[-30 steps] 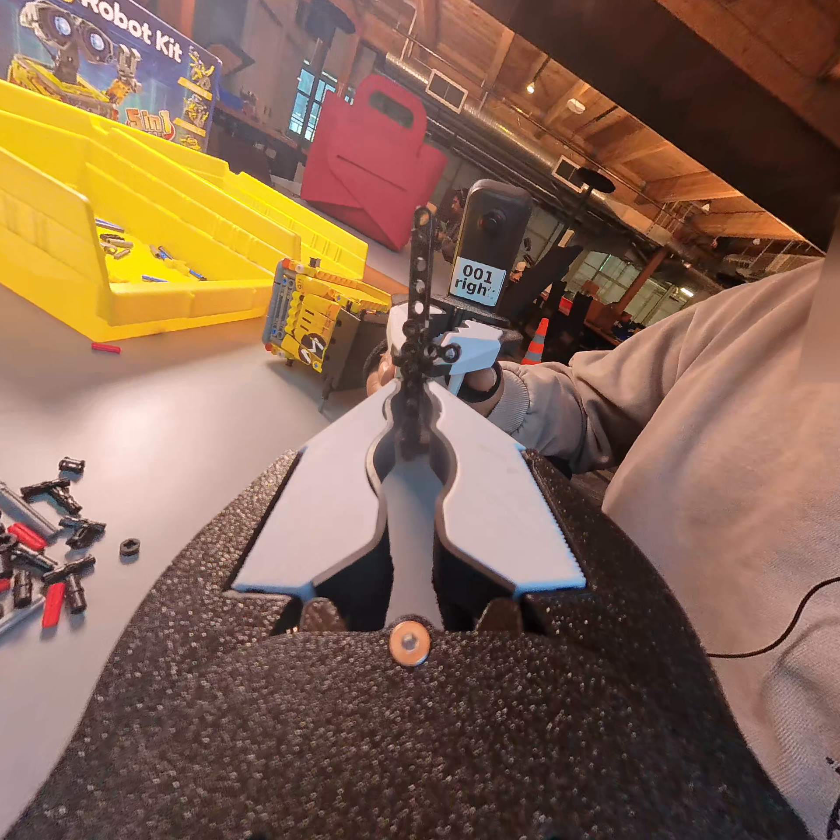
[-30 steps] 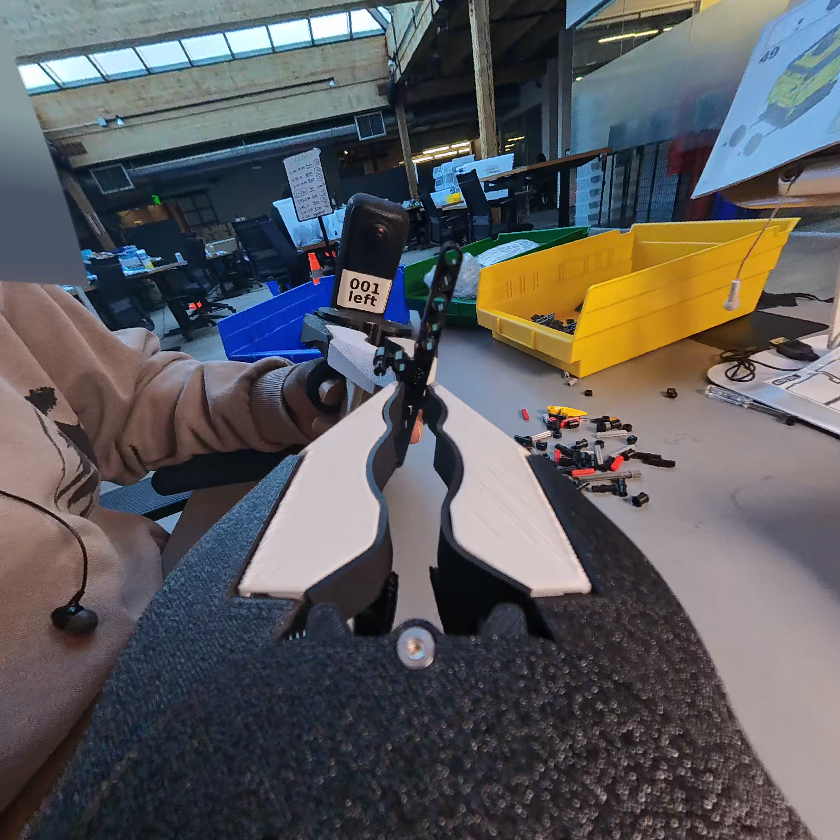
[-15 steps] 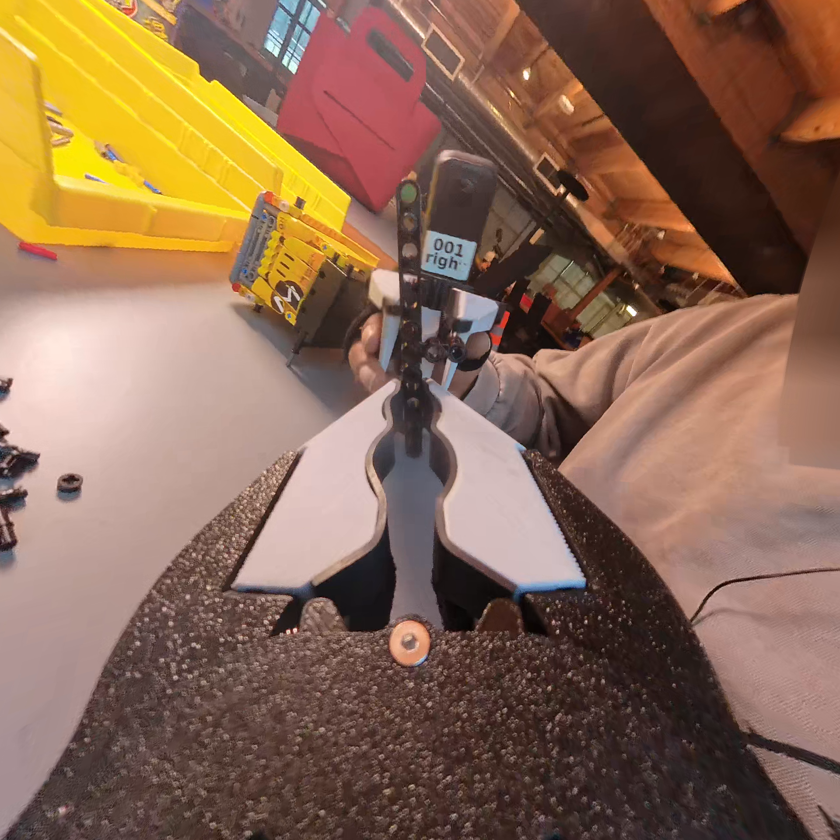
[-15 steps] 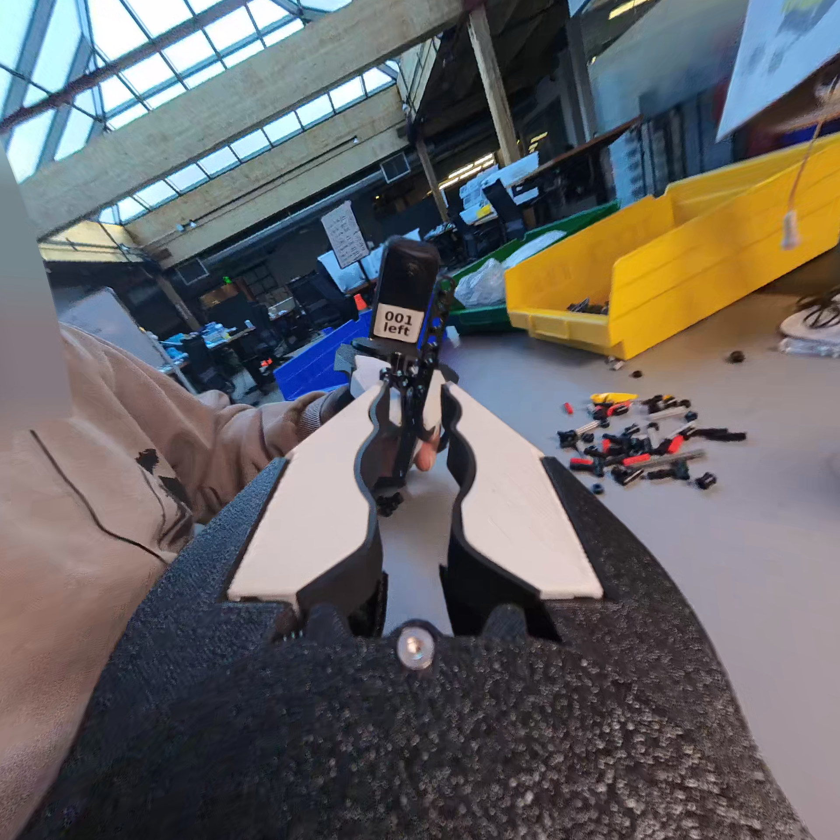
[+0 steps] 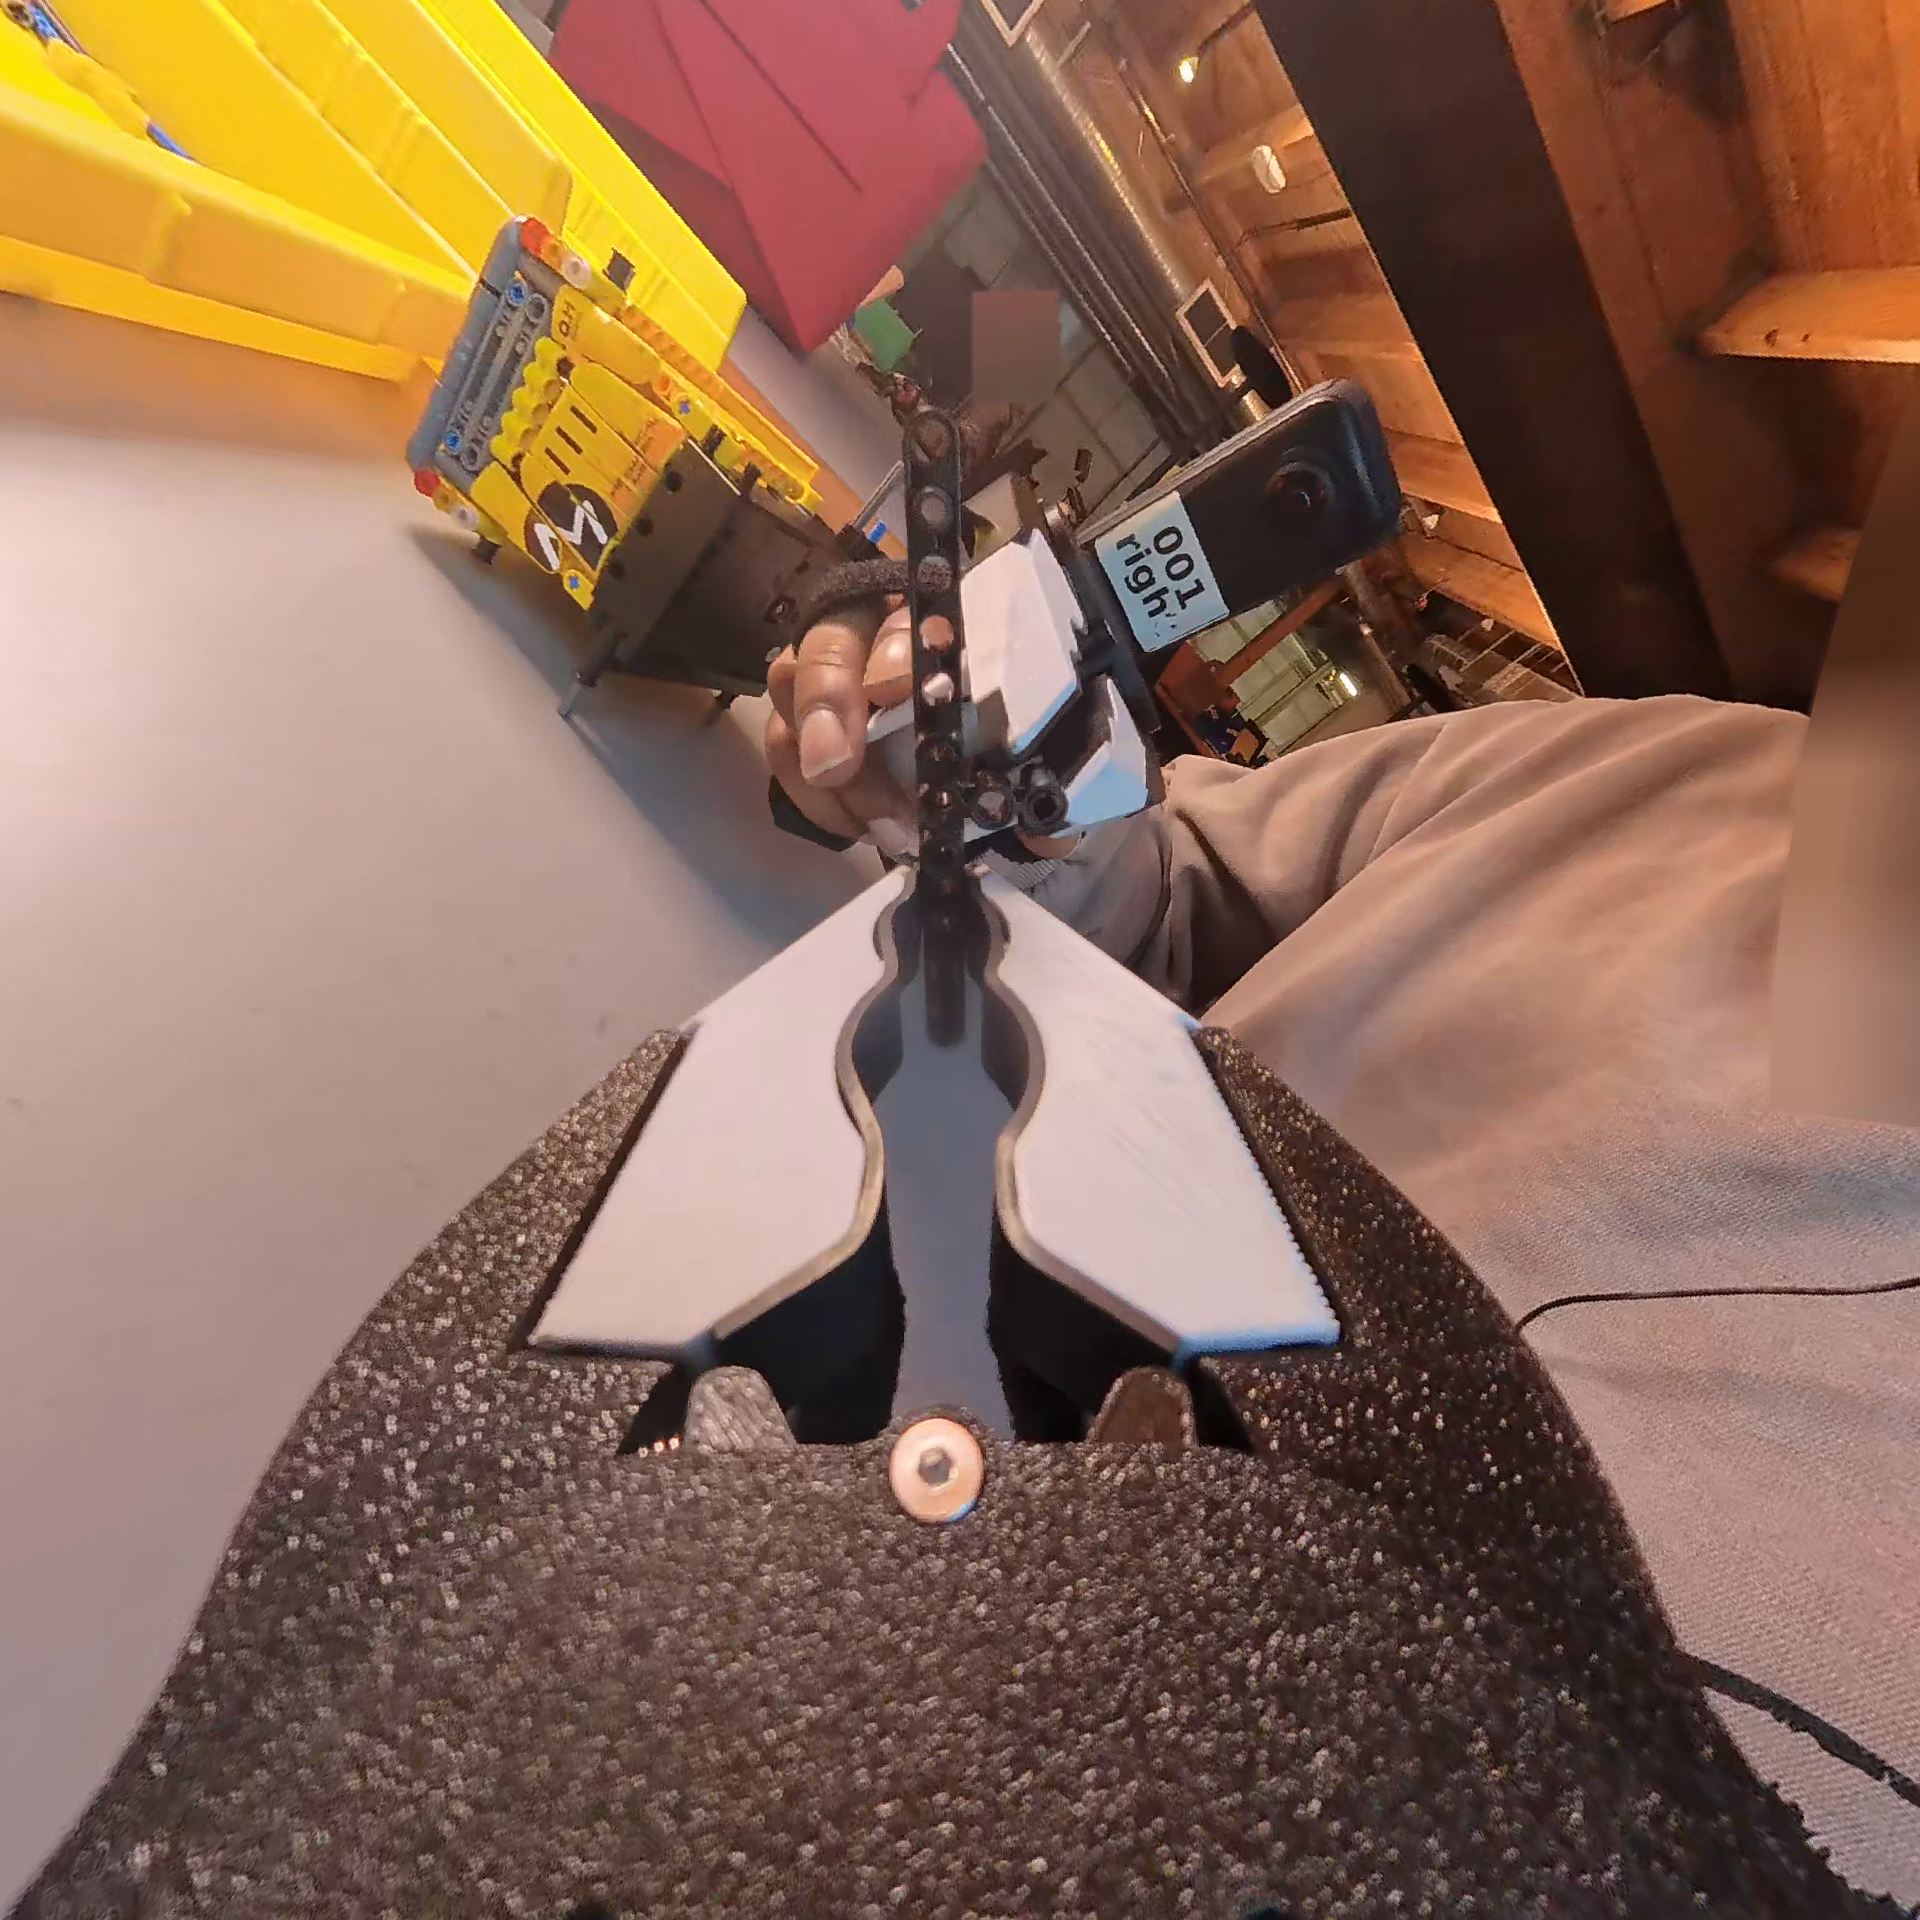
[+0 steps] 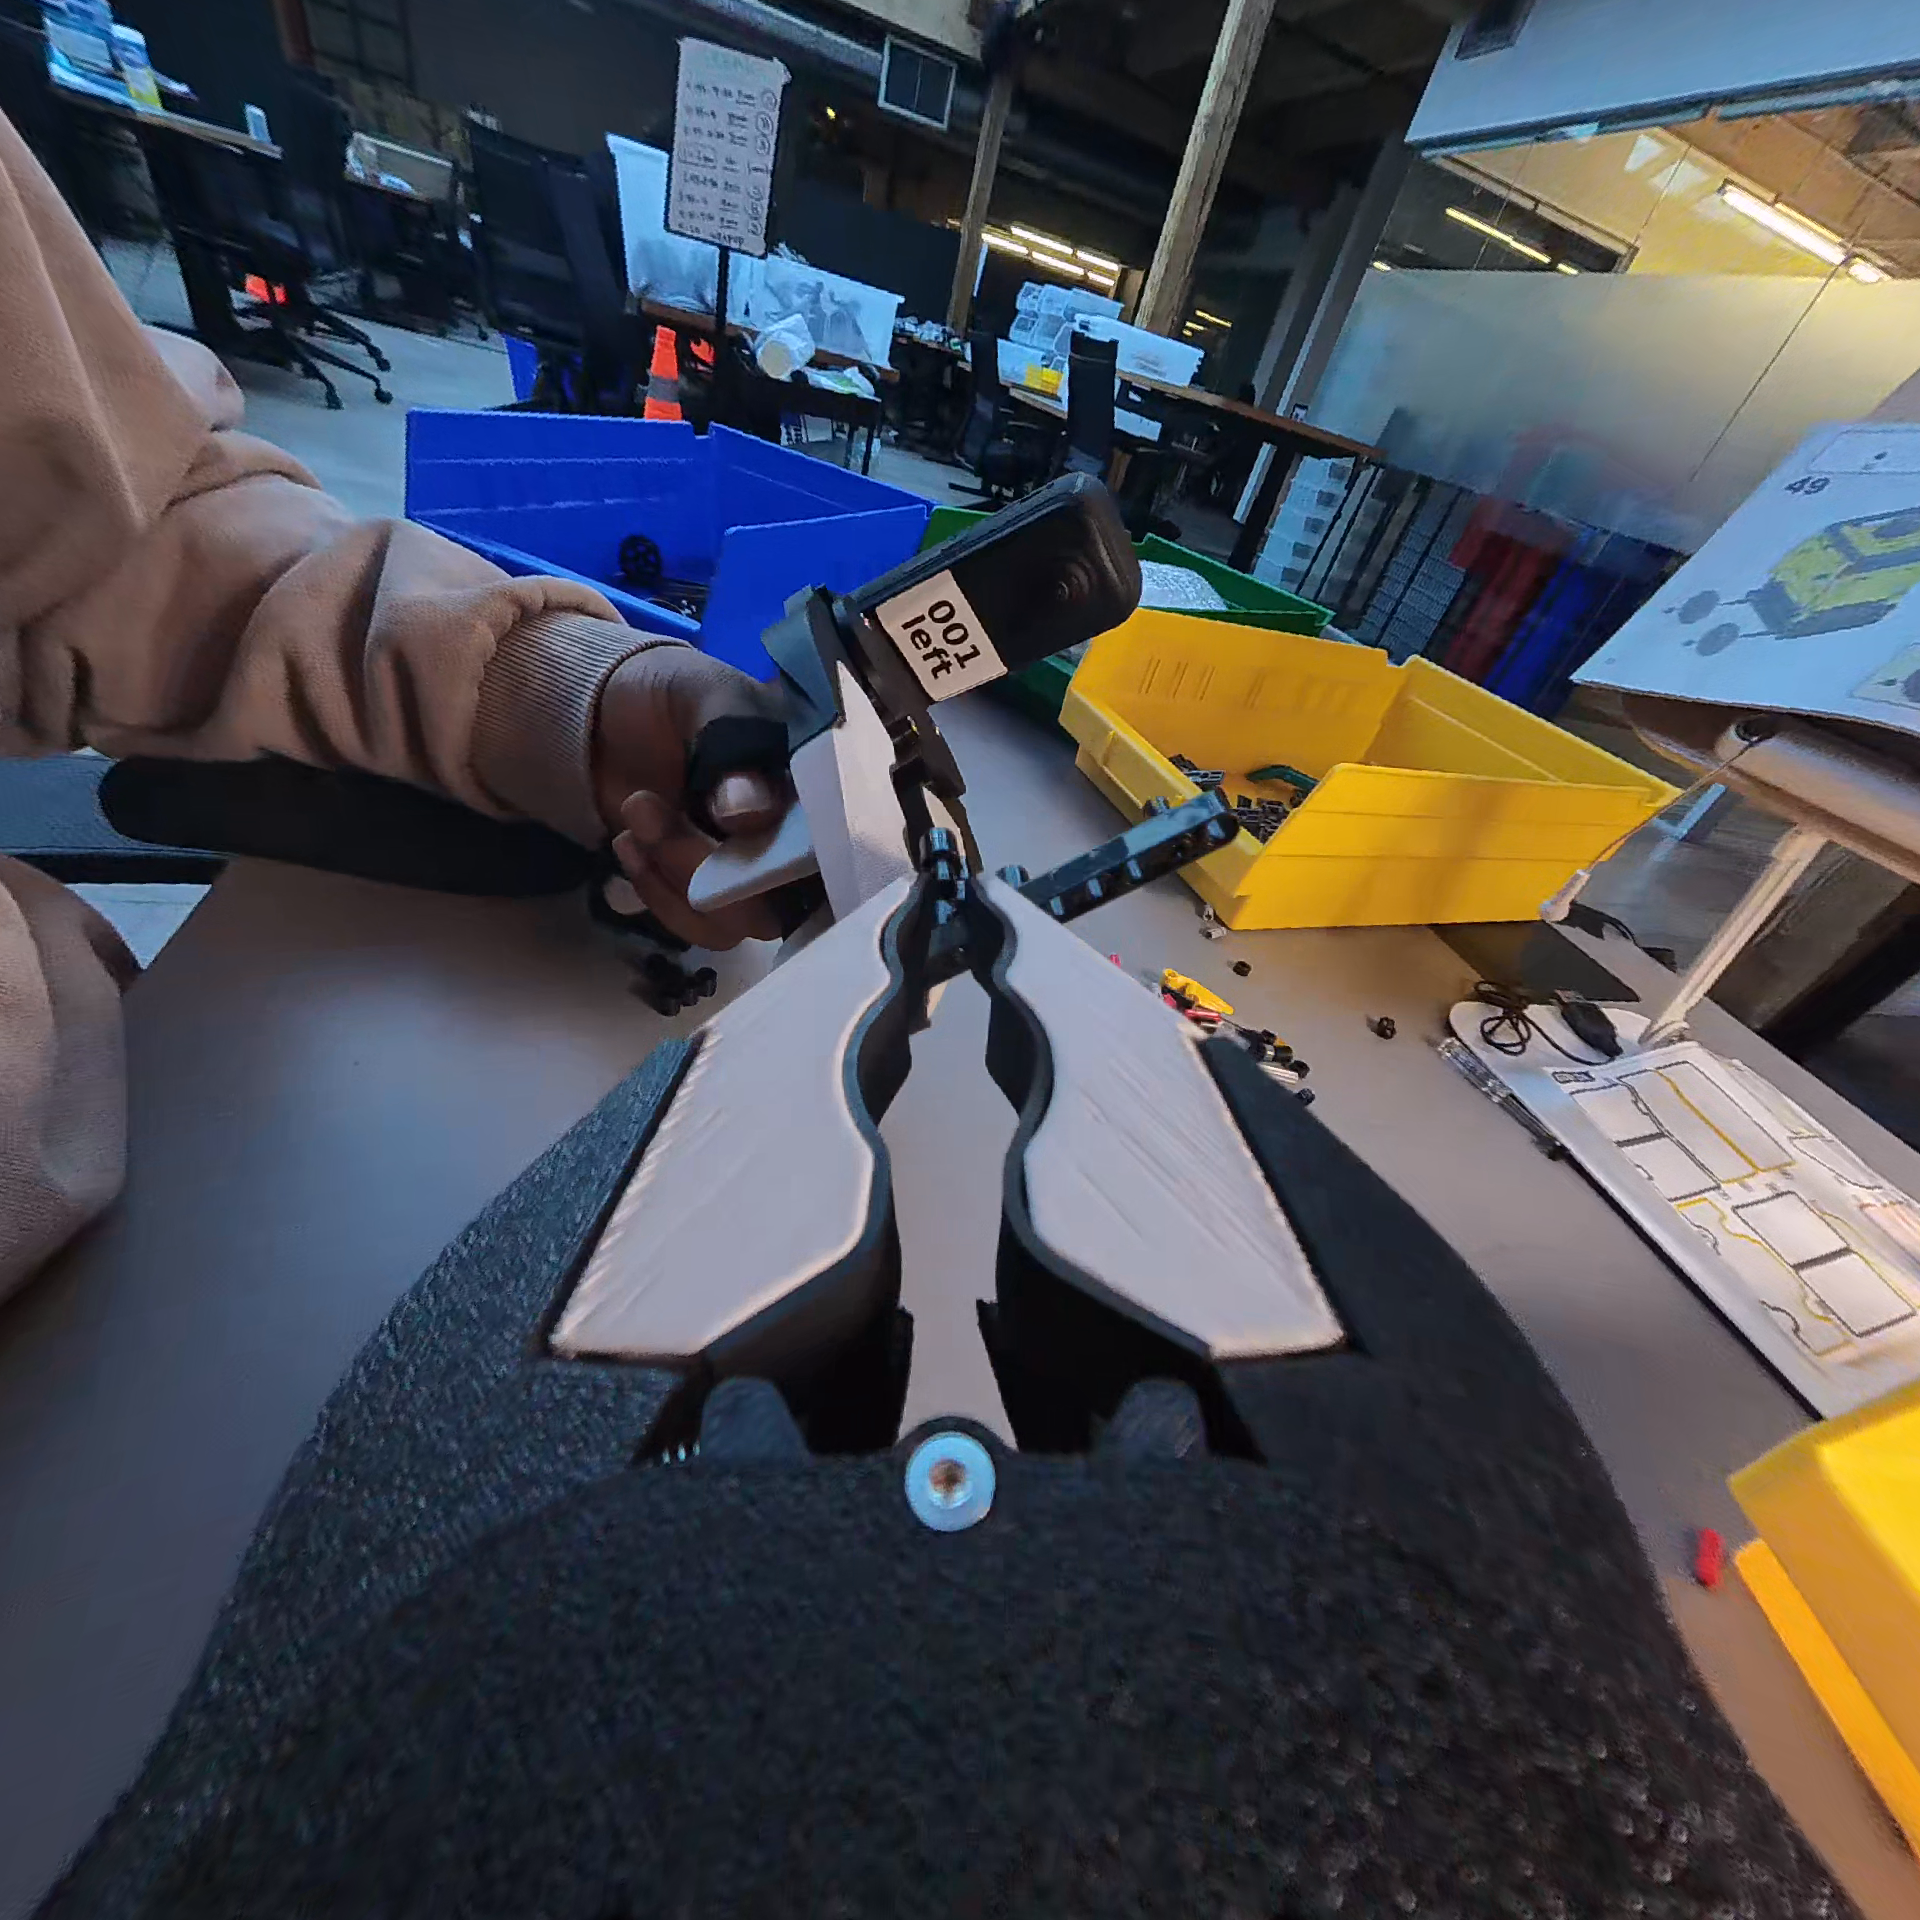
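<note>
My left gripper [image 5: 940, 899] is shut on the lower end of a long black perforated beam [image 5: 928, 582], which rises straight ahead of the tips. Short black connector pins [image 5: 1023, 800] stick out of the beam's side. The right gripper [image 5: 1023, 769], in a person's hand, meets the beam at those pins. In the right wrist view my right gripper [image 6: 951, 899] is shut on the black pin part, and the beam [image 6: 1132, 854] points right beyond the tips. The left gripper's white fingers [image 6: 847, 800] are just behind, tip to tip with mine, above the grey table [image 6: 364, 1039].
A yellow and black brick-built vehicle [image 5: 561, 488], yellow bins [image 5: 260, 239] and a red bag [image 5: 790, 156] stand at the back left. Blue bin [image 6: 665, 520], yellow bin [image 6: 1351, 769], loose small parts [image 6: 1226, 1018], an open instruction booklet [image 6: 1714, 1195] and another yellow bin's corner [image 6: 1849, 1558] lie around. The tips of both grippers are at nearly the same place.
Both grippers have rolled and dropped nearer the table. In the right view the beam swung from upright to pointing right. The right jaws stood wider half a second ago and are narrow again.
</note>
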Demonstrator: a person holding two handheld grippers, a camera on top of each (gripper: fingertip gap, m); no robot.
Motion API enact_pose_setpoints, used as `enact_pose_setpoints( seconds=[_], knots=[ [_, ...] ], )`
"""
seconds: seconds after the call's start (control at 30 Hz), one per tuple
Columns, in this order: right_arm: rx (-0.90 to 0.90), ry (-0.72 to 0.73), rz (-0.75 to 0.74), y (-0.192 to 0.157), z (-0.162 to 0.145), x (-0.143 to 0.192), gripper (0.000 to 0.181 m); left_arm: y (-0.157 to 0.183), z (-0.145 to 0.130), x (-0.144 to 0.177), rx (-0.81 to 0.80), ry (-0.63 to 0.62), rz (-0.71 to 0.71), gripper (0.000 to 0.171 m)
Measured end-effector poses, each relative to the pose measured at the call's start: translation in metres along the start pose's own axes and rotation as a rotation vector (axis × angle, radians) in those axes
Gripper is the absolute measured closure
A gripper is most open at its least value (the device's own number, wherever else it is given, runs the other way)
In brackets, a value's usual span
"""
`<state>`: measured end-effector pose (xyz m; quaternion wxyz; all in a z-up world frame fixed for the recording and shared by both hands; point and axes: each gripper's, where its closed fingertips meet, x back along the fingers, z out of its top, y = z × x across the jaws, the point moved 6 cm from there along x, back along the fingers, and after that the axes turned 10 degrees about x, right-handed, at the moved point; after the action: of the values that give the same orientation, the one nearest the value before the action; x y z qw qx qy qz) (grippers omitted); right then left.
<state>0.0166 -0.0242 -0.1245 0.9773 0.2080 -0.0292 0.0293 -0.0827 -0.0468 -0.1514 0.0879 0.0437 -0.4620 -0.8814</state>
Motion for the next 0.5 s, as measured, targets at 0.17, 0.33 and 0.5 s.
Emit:
enact_pose_setpoints(
  seconds=[0.17,0.33,0.5],
  knots=[
    [0.0,0.013,0.009,-0.002,0.003,0.0,0.178,0.001,-0.001,-0.001,-0.005,-0.008,0.004,0.164],
    [-0.059,0.032,0.036,0.0,0.003,0.003,0.179,0.008,0.0,0.001,-0.029,0.003,-0.057,0.156],
    [-0.071,0.036,0.079,-0.004,0.004,0.003,0.179,0.014,0.005,0.006,-0.022,0.029,-0.11,0.131]
  ],
)
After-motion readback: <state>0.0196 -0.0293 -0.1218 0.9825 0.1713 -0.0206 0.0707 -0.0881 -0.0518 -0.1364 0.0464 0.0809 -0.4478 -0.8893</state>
